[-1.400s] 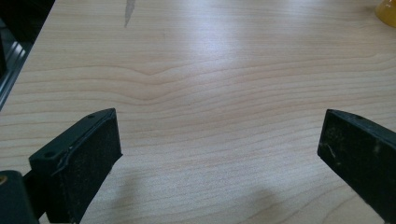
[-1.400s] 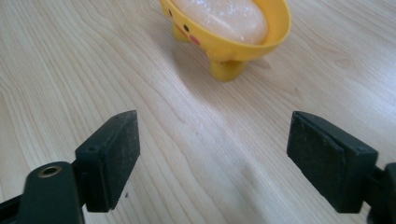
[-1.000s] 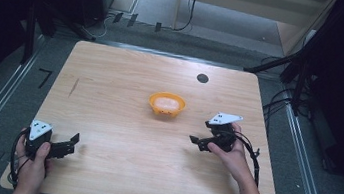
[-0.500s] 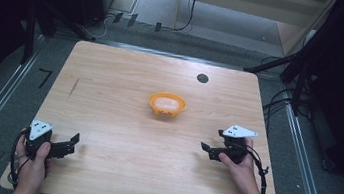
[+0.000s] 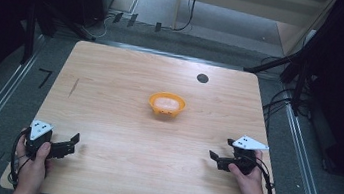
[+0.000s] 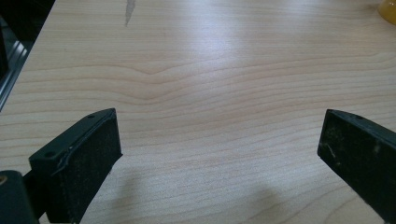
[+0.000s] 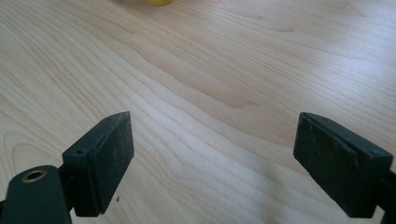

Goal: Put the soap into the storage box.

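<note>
While both grippers rest low over the wooden table (image 5: 126, 86), an orange bowl (image 5: 166, 104) stands near the middle of it, a little toward the far side, well apart from both of them. Inside the bowl lies something pale, but it is too small to tell what it is.

At the near left corner, the left hand (image 5: 33, 162) holds the left gripper (image 5: 72, 144), which points toward the right along the table. In the left gripper view its two black jaws stand wide apart with nothing between them, only bare wood grain. A dark streak (image 6: 129, 10) marks the wood at the top of that view, and a small part of the orange bowl shows at the top right corner.

Close to the near right edge, the right hand (image 5: 249, 180) holds the right gripper (image 5: 216, 159), which points toward the left. Its jaws also stand wide apart and hold nothing, as the right gripper view shows, and the yellow-orange rim of the bowl shows at the top edge there.

A small dark round hole (image 5: 202, 78) sits in the table beyond the bowl. I can read no writing, label or brand on the bowl, the grippers or the table. On the grey floor left of the table there is a dark mark (image 5: 44, 78) shaped like the number 7.
</note>
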